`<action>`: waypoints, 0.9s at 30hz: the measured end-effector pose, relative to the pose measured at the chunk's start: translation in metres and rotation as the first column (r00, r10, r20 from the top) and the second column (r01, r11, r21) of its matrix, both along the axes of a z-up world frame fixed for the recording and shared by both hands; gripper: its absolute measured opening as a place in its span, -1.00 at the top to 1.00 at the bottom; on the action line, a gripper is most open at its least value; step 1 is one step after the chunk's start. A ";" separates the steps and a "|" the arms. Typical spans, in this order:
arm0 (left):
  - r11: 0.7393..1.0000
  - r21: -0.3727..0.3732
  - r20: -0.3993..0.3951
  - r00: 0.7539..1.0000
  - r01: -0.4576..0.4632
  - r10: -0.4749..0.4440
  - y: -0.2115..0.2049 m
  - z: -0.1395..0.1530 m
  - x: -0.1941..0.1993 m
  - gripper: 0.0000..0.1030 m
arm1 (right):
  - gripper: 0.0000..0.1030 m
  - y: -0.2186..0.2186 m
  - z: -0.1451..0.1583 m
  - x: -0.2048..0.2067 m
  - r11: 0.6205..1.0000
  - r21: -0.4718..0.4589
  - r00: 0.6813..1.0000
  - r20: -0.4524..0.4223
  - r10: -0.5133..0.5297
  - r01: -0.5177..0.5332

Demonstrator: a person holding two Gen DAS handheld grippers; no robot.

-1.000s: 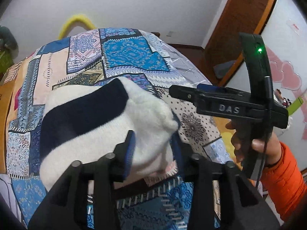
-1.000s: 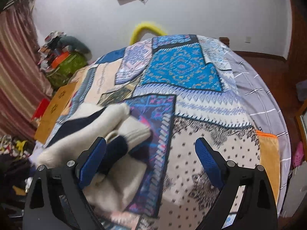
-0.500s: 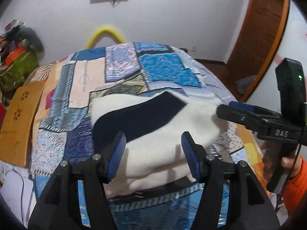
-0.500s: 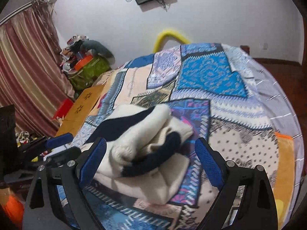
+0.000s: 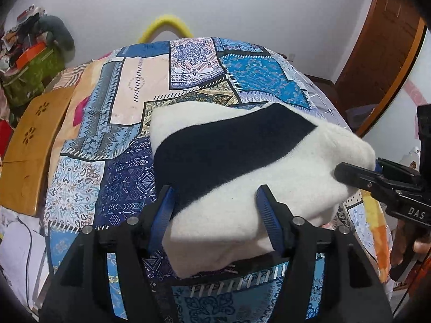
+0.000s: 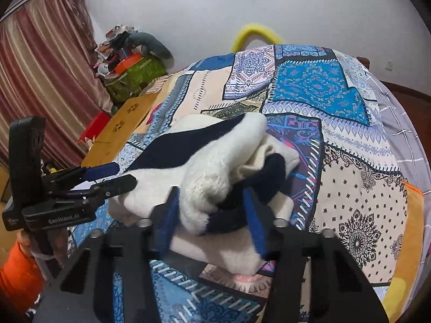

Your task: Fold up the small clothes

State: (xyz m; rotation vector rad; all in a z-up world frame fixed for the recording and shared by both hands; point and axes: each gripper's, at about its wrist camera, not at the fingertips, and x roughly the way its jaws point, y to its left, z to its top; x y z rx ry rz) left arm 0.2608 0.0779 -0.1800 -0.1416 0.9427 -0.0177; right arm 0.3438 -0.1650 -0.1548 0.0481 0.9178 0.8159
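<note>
Left wrist view: left gripper (image 5: 215, 215) jaws just been widening, straddling the cream-navy sweater (image 5: 242, 161) on the patchwork bedspread (image 5: 107, 161), not pinching it. Right wrist view: right gripper (image 6: 212, 215) jaws just been closing, now clamped on sweater's (image 6: 215, 167) bunched fold.

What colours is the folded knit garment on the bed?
Cream-white with a broad dark navy band across it; the garment shows best in the left wrist view.

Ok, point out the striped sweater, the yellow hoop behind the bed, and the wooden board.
striped sweater (image 5: 231, 148): left wrist view, on its dark navy band.
yellow hoop (image 6: 254, 31): right wrist view, top of its arch.
wooden board (image 5: 29, 145): left wrist view, its flat middle, beside the cut-out flowers.
</note>
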 end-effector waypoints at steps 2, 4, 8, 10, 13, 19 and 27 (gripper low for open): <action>1.000 -0.002 -0.003 1.000 0.000 0.000 0.001 -0.001 0.001 -0.25 | 0.44 -0.003 0.001 -0.001 1.000 0.004 1.000 0.009 0.007 -0.007; 1.000 0.002 -0.007 1.000 -0.002 0.002 0.001 -0.002 0.001 -0.27 | 0.50 -0.004 0.001 -0.004 1.000 -0.002 1.000 0.019 0.014 -0.014; 1.000 -0.002 -0.011 1.000 -0.008 0.008 0.003 -0.002 0.001 -0.27 | 0.58 -0.006 0.003 -0.011 1.000 -0.001 0.999 0.035 0.029 -0.029; 1.000 -0.003 -0.007 1.000 -0.014 0.014 0.004 0.002 0.000 -0.27 | 0.60 -0.008 0.007 -0.015 0.999 0.010 0.998 0.042 0.037 -0.038; 1.000 -0.008 0.007 1.000 -0.019 0.019 0.008 0.011 -0.002 -0.27 | 0.62 -0.010 0.017 -0.022 0.999 0.017 0.996 0.074 0.048 -0.050; 0.999 -0.017 0.028 0.999 -0.030 0.030 0.015 0.019 -0.006 -0.27 | 0.63 -0.019 0.010 -0.034 0.999 0.005 0.997 0.072 0.042 -0.042; 0.999 -0.015 -0.042 0.999 -0.034 0.034 0.015 -0.014 -0.008 -0.31 | 0.59 -0.031 -0.032 -0.027 0.999 -0.037 1.000 -0.025 -0.001 0.000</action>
